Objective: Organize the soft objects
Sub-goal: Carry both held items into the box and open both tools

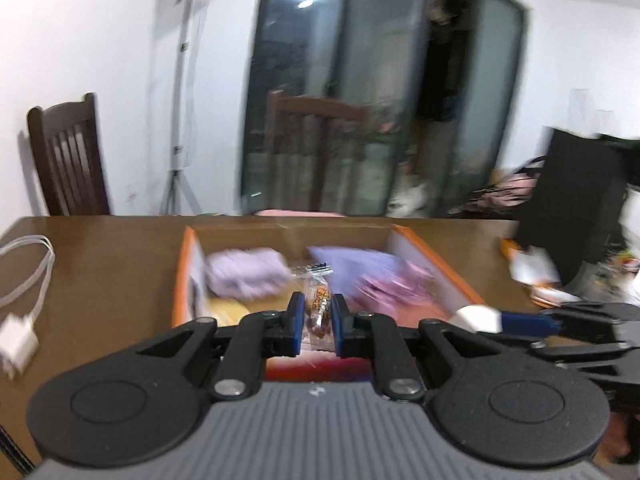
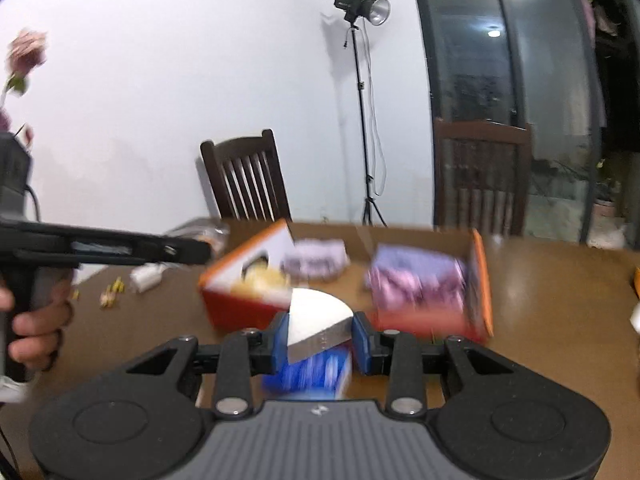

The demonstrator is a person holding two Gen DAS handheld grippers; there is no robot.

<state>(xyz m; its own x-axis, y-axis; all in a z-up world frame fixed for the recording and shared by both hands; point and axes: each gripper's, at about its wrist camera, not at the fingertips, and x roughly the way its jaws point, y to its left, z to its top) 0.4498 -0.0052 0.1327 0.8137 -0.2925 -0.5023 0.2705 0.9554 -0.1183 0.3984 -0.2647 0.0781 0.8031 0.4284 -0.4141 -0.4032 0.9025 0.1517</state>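
Note:
An open orange cardboard box [image 1: 185, 276] stands on the brown table [image 1: 112, 272]. Inside lie a lilac knitted bundle [image 1: 244, 274] and purple-pink soft packs [image 1: 380, 280]. My left gripper [image 1: 317, 314] hovers at the box's near edge, shut on a clear snack packet [image 1: 319, 308] with orange-brown print. My right gripper [image 2: 320, 330] is shut on a white-and-blue soft pack [image 2: 316, 320] in front of the box [image 2: 236, 308]. In the left wrist view that right gripper [image 1: 508, 320] and its white pack [image 1: 478, 318] enter from the right. The left gripper [image 2: 202, 250] shows side-on, gripped by a hand [image 2: 36, 322].
A white charger [image 1: 16, 346] and cable [image 1: 40, 268] lie at the table's left. Small yellow pieces [image 2: 112, 292] and a white item [image 2: 146, 276] lie left of the box. Papers [image 1: 534, 270] and dark clutter sit at the right. Wooden chairs [image 2: 248, 180] and a light stand [image 2: 362, 120] stand behind.

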